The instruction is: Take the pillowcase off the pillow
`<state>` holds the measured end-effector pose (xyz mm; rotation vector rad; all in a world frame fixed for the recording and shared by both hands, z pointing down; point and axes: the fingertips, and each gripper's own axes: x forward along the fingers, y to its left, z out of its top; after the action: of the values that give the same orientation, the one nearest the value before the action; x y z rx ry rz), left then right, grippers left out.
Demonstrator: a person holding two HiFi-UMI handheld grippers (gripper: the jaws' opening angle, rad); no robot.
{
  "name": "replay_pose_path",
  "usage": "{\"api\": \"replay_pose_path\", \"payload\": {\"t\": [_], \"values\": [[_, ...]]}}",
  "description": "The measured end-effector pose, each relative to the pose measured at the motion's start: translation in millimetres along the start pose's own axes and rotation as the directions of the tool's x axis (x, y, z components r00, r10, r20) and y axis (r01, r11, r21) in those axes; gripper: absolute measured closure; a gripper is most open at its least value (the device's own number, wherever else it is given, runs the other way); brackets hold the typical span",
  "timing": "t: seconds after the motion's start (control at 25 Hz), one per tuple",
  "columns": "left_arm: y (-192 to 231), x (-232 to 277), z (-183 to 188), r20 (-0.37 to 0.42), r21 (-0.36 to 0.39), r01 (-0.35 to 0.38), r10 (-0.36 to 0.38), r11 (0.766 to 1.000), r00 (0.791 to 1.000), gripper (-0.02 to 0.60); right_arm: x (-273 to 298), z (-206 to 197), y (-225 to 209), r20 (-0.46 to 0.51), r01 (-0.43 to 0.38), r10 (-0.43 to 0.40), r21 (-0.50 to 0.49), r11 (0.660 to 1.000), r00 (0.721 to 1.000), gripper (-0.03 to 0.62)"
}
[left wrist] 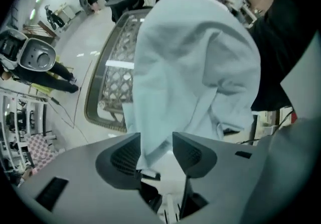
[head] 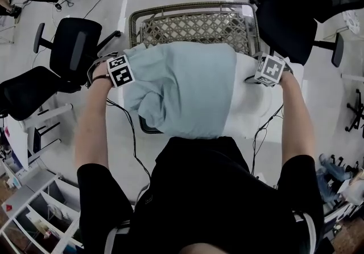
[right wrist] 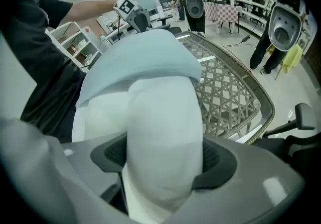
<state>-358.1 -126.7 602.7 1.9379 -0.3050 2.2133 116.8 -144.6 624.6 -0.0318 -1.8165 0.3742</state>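
Note:
A pale blue pillowcase [head: 182, 87] covers the left part of a white pillow [head: 250, 105]; the pillow's right end is bare. My left gripper [head: 128, 74] is at the pillowcase's left end. In the left gripper view its jaws [left wrist: 156, 150] stand apart, and a hanging fold of the pillowcase [left wrist: 195, 67] lies loose between them. My right gripper [head: 259, 73] is at the bare end. In the right gripper view it [right wrist: 163, 157] is shut on the pillow [right wrist: 163, 127], which bulges between the pads. The pillowcase's edge [right wrist: 140, 57] lies just beyond.
A wicker basket [head: 193, 25] stands right behind the pillow, seen also in both gripper views [left wrist: 118, 82] [right wrist: 225, 92]. Black office chairs stand at the left [head: 74, 48] and back right [head: 296, 19]. Cables [head: 133, 133] hang by my left arm. A white shelf [head: 34, 213] sits at the lower left.

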Motion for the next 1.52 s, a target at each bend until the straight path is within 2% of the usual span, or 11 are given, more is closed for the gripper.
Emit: {"api": "replay_pose_path", "payload": {"t": [0.12,0.2,0.44,0.56,0.6,0.8,1.0,1.16,1.36,1.44,1.52], "values": [[3,-19,62,0.169,0.032,0.004,-0.009,0.999,0.986,0.371,0,3,4,-0.012,0.002,-0.002,-0.001,1.0,1.0,0.215],[13,-20,98,0.23,0.071,-0.022,0.005,0.997,0.973,0.368,0,5,11,-0.008,-0.013,0.013,0.009,1.0,1.0,0.215],[22,21,171,0.204,0.304,-0.081,0.018,0.949,0.979,0.36,-3,8,17,0.026,-0.003,0.004,-0.035,0.999,1.0,0.225],[29,38,175,0.143,0.389,-0.141,0.092,0.91,0.985,0.572,-5,7,16,0.041,-0.008,0.01,-0.027,1.0,0.999,0.232],[34,40,170,0.126,0.401,-0.167,0.126,0.901,0.984,0.574,-5,5,15,0.044,-0.016,0.017,-0.021,1.0,0.999,0.236],[57,31,121,0.094,0.338,-0.186,0.163,0.923,0.982,0.574,-10,-1,-1,0.05,-0.047,0.047,-0.003,0.999,0.998,0.243],[66,21,60,0.083,0.206,-0.191,0.177,0.96,0.981,0.574,-14,-11,-27,0.074,-0.054,0.052,0.031,0.998,0.996,0.243],[60,15,36,0.089,0.141,-0.193,0.181,0.971,0.979,0.574,-13,-3,-40,0.105,-0.062,0.059,0.025,0.998,0.993,0.243],[14,20,19,0.077,0.102,-0.044,0.036,0.994,0.996,0.574,-13,16,-34,0.038,-0.031,0.033,-0.058,0.998,0.999,0.24],[11,12,32,0.128,0.065,-0.027,0.019,0.998,0.992,0.567,-15,28,-27,0.002,-0.017,0.018,-0.114,0.993,1.0,0.24],[19,-5,57,0.213,0.045,-0.038,0.027,0.998,0.977,0.433,-16,40,-18,-0.006,-0.026,0.026,-0.131,0.991,1.0,0.243]]}}
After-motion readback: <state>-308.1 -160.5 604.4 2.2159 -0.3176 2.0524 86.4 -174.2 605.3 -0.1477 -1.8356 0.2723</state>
